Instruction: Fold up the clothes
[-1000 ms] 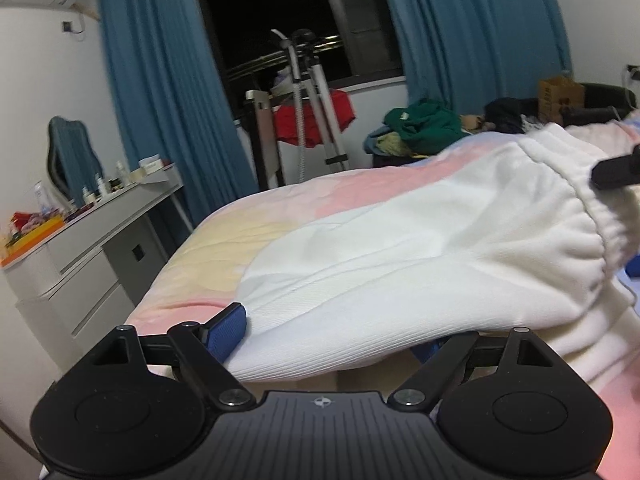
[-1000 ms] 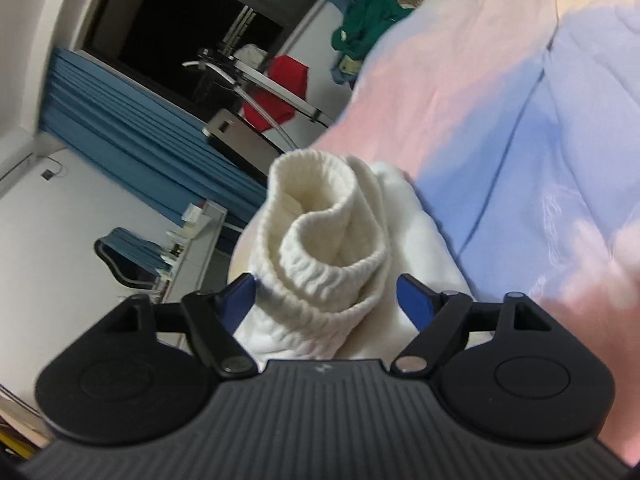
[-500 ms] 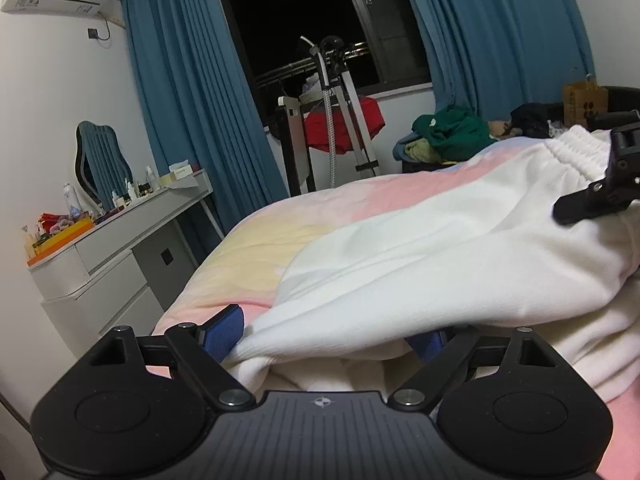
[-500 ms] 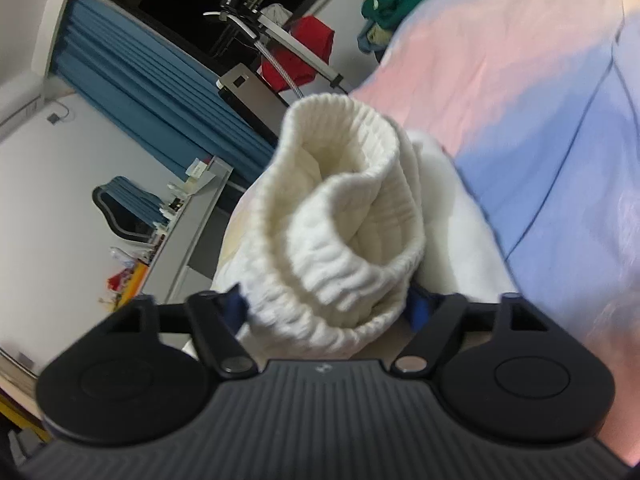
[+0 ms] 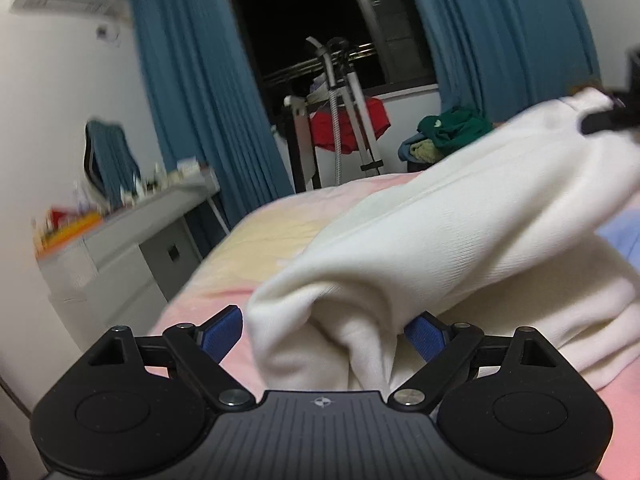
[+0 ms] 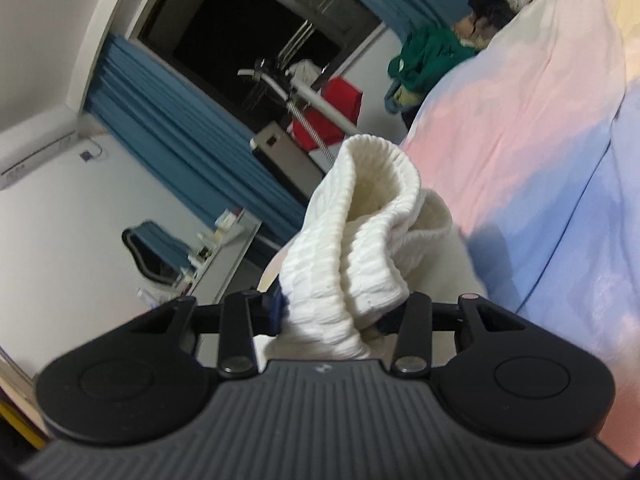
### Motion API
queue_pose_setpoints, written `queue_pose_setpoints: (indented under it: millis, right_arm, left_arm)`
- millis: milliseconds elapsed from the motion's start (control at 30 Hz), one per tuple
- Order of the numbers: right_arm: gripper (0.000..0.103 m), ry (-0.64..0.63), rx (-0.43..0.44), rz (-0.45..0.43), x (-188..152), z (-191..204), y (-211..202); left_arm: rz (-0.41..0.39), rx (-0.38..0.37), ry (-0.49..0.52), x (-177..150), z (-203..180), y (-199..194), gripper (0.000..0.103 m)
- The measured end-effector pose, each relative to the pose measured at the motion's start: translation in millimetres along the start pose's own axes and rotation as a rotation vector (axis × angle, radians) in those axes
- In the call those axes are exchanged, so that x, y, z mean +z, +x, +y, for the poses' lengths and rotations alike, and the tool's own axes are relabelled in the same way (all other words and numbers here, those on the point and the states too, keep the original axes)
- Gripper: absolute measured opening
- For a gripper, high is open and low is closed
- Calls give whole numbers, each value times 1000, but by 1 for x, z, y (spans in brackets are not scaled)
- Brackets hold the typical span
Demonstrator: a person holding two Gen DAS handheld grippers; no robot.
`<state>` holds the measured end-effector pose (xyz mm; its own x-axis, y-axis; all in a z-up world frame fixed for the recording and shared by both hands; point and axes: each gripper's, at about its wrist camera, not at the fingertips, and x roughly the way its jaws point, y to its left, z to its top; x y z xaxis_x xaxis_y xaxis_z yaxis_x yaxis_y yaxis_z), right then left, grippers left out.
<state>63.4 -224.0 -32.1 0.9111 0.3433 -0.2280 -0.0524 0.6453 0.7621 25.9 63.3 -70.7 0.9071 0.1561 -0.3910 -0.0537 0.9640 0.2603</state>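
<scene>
Garment: I count one white knitted garment [image 5: 460,236], lying across the bedspread [image 5: 264,236] and raised at both ends.
Left gripper [image 5: 322,330]: I see its jaws wide apart, a bunched fold of the garment between the two blue pads [image 5: 222,330], with a gap showing on the left side.
Right gripper [image 6: 332,312]: its jaws are closing, the ribbed cuff [image 6: 360,216] pinched between them and standing up above the bedspread.
Curtains [image 5: 192,92]: two, blue, either side of one dark window [image 5: 304,20].
Dresser [image 5: 120,248]: one, white, left of the bed.
Clothes pile [image 5: 448,132]: one, green on top, beyond the bed.
</scene>
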Motion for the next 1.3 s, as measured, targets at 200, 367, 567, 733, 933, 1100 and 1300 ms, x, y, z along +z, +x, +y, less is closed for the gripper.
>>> queue_pose_setpoints:
  millis: [200,367,567,733,933,1100,1300]
  right_arm:
    - [43,7,-147,26,1,-19,-4]
    - [43,-56,-211,70,-9,-20,2]
    - [44,-63,-242,104,-15,-29,5]
    - [51,30,-233,130,-14,-41,4]
    - [70,117,-237,167,-15,-47,0]
    - [89,207,-211,247,-19,-67,19]
    - [90,227,-85,318,-19,-69,44]
  left_arm:
    - [140,27,-318,-3,53,22,95]
    - [158,21,-343,-7,61,23,94]
    - [196,-9,-395,-12,73,30,96]
    - [249,-74,-430,-10,82,33,96]
    - [303,-99,-498,-14,91,29,94]
    - [302,-77,-519,-14,93,32,94]
    - [323,-90,-554,-16,98,37,94]
